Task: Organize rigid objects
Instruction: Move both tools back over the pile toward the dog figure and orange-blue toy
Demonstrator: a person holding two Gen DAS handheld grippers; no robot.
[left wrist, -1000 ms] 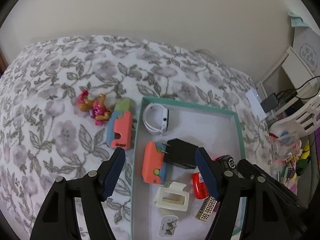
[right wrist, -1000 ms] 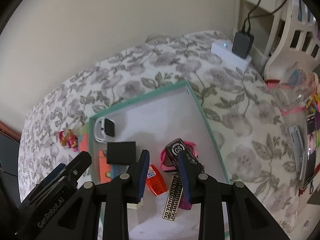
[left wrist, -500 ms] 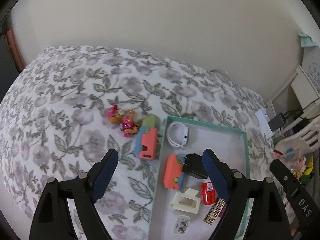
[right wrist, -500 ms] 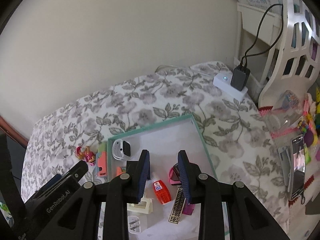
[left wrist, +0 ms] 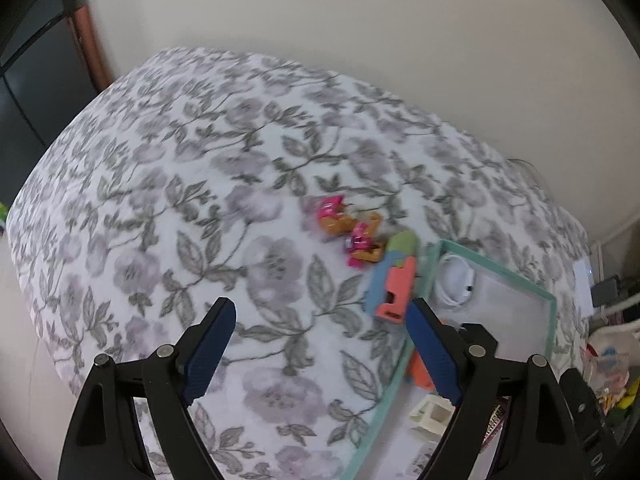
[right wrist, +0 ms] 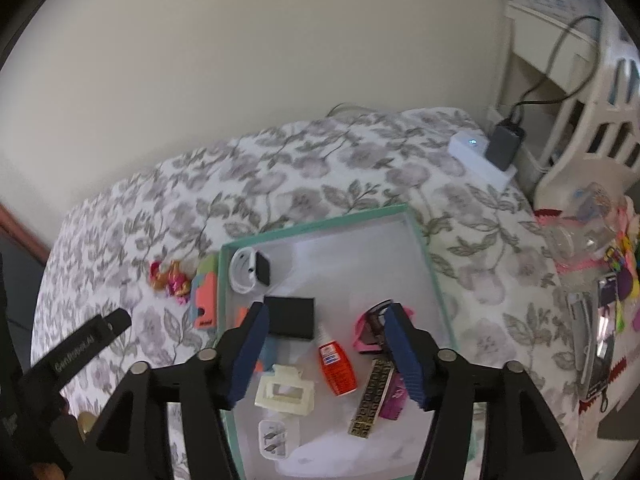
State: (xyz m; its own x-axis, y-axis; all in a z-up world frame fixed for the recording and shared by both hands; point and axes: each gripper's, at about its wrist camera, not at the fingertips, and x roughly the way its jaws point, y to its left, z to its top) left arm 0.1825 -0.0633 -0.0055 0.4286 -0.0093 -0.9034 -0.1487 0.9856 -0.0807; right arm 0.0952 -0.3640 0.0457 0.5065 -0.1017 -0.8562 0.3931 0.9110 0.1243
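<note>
Two views | right wrist only: red bottle | left: hidden

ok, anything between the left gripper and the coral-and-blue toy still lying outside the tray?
Nothing visible. The left gripper is open and empty over bare floral cover, and the coral-and-blue toy lies just ahead, beside its right finger. The toy sits close against the teal tray wall, with the pink-and-gold figures at its far end.
</note>
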